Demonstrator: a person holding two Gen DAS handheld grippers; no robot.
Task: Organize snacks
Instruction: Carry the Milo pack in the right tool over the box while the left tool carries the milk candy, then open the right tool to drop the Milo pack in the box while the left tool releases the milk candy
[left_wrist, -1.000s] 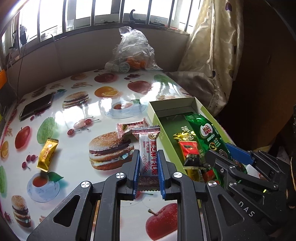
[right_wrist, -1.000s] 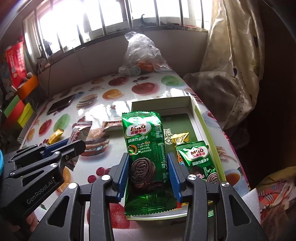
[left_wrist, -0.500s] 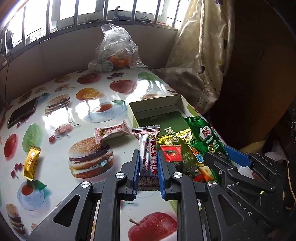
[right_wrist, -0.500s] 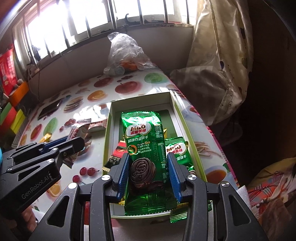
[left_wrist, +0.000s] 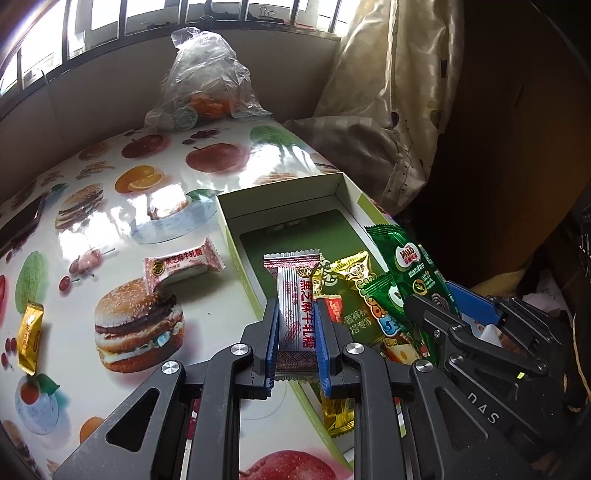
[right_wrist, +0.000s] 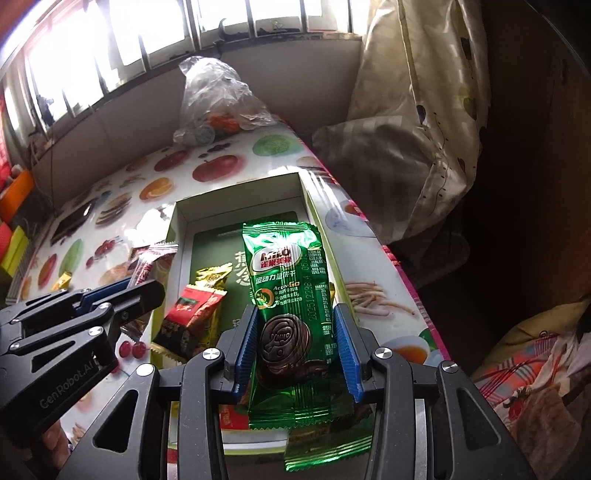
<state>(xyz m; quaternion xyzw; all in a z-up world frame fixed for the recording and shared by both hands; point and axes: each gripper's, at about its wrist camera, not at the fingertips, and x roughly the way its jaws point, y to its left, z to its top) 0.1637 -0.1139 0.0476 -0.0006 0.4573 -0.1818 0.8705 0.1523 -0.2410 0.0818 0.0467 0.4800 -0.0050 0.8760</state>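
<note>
My left gripper (left_wrist: 295, 332) is shut on a pink and white nougat bar (left_wrist: 295, 310) and holds it over the near left edge of the open green box (left_wrist: 288, 199). My right gripper (right_wrist: 293, 339) is shut on a green Milo biscuit pack (right_wrist: 288, 280) and holds it above the box (right_wrist: 236, 192). Several snacks lie in the box: a gold candy (left_wrist: 354, 273), a red packet (right_wrist: 192, 310) and a small green Milo pack (left_wrist: 388, 299). A second nougat bar (left_wrist: 181, 264) and a small gold candy (left_wrist: 31, 332) lie on the table to the left.
The table has a glossy fruit and burger print cloth (left_wrist: 129, 184). A clear plastic bag with fruit (left_wrist: 203, 81) sits at the far edge. A dark phone (right_wrist: 74, 218) lies far left. A curtain (left_wrist: 388, 92) hangs at the right, past the table's edge.
Both grippers have moved right and forward with their snacks. The left one now holds the nougat bar over the box's edge; the right one holds the Milo pack deeper over the box.
</note>
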